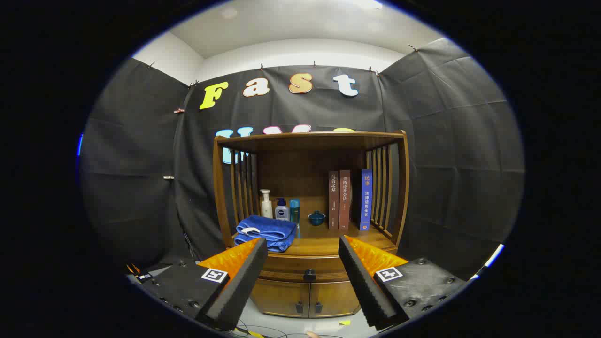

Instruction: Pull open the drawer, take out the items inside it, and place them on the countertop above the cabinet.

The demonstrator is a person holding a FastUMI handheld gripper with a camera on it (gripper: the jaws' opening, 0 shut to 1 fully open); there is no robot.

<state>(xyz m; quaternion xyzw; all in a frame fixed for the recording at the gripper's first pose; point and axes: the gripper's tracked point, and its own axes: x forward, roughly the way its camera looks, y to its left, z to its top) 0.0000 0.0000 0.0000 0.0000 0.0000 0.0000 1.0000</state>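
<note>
Gripper view: gripper (303, 249) jaws spread, empty, lower centre; drawer (307, 268) closed, knob (309, 275) between fingers; towel (265, 232) on countertop (324, 237).

Gripper (303, 249) fingers spread, open air ahead to the shut drawer (307, 268) and its knob (309, 275); folded towel (265, 233) crowds the countertop (324, 241) left

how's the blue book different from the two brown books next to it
The blue book is taller and thicker than the two brown books, and it stands nearest the cabinet's right slats. All stand upright, spines out, on the countertop, beyond the open gripper.
</note>
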